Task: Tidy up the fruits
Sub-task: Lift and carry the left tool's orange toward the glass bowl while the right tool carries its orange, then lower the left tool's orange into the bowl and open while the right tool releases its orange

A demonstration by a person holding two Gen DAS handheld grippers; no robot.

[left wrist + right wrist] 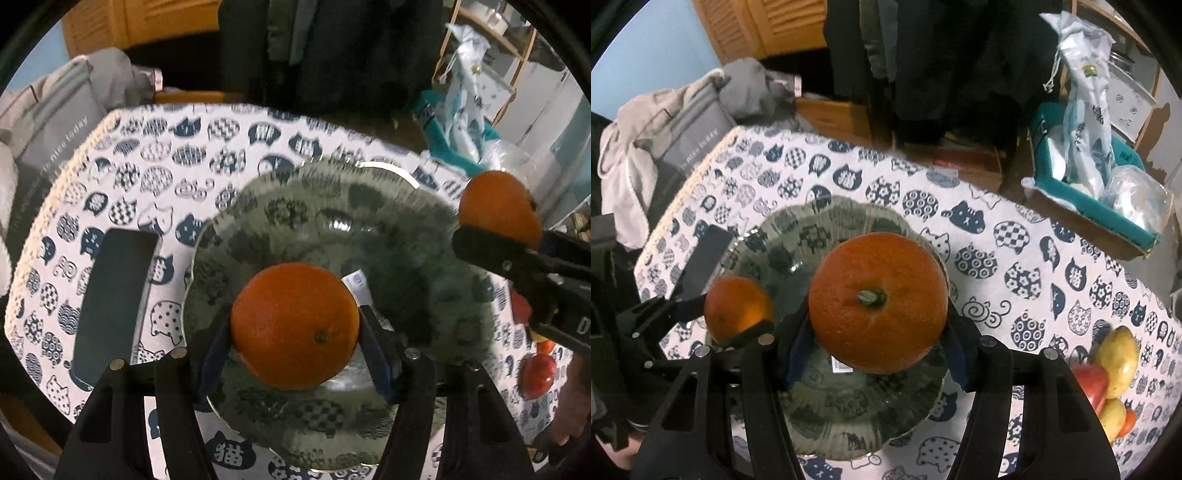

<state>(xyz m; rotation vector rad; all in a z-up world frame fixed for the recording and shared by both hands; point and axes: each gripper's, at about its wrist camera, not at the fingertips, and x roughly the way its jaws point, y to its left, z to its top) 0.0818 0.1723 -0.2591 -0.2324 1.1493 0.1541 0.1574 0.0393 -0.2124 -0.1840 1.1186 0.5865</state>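
Observation:
My left gripper (pixel 295 325) is shut on an orange (pixel 295 325) and holds it above the green glass plate (pixel 424 236). My right gripper (pixel 877 306) is shut on a larger orange (pixel 877 299), stem up, also above the plate (pixel 849 410). The right gripper's orange shows in the left wrist view (pixel 498 206) over the plate's right rim. The left gripper's orange shows in the right wrist view (pixel 737 308) over the plate's left side. A white label (pixel 360 286) lies in the plate.
The table has a cat-print cloth (pixel 1015 258). A dark phone (pixel 114 299) lies left of the plate. Loose red and yellow fruits (pixel 1113 365) sit at the table's right edge. A teal box with bags (pixel 1100 184) stands beyond the table. Grey clothes (pixel 665 122) lie far left.

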